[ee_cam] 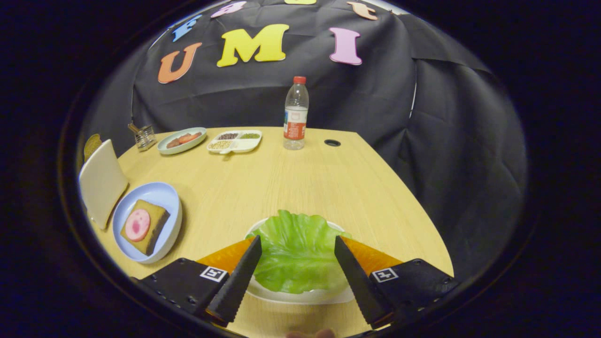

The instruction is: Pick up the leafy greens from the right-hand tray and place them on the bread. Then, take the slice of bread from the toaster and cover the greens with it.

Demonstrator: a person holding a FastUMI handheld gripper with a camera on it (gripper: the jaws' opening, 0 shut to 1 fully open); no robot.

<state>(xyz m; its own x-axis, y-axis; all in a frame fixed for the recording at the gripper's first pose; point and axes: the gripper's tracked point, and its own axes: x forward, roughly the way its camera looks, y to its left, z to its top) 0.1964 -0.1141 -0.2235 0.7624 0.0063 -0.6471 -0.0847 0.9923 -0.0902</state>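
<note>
Gripper (298, 244) hangs low over the near end of the table, pointed forward and tilted down, fingers (242, 277) spread wide apart, one on each side of the leaf. Jaws open, nothing held; whether the tips touch the leaf can't be told from this angle.

Crinkled light-green lettuce leaf (296, 251) lies between the fingers on a shallow white round plate (300, 296), covering most of it (plate rim shows just behind and in front of the leaf). A fingertip-like bit of a hand (310, 334) peeks in at the very bottom, below the plate.

Pale wood-grain tabletop (300, 183) with a small dark round cable hole (332, 142) toward the far side. Left of the fingers: light-blue round plate (149, 220) carrying a square brown slice of bread (145, 226) topped with a pink round slice of sausage (137, 225). Just beside that plate, further left, a cream-white boxy toaster (101, 183), with a brown bread slice (91, 145) sticking up behind it.

Far end of table: small clear glass jar (143, 136), pale-green oval dish with reddish food (181, 140), white divided tray with grains and beans (234, 141), clear plastic water bottle with red cap and red label (296, 115) standing upright. Black cloth wall (422, 108) behind and to the right of the table.
</note>
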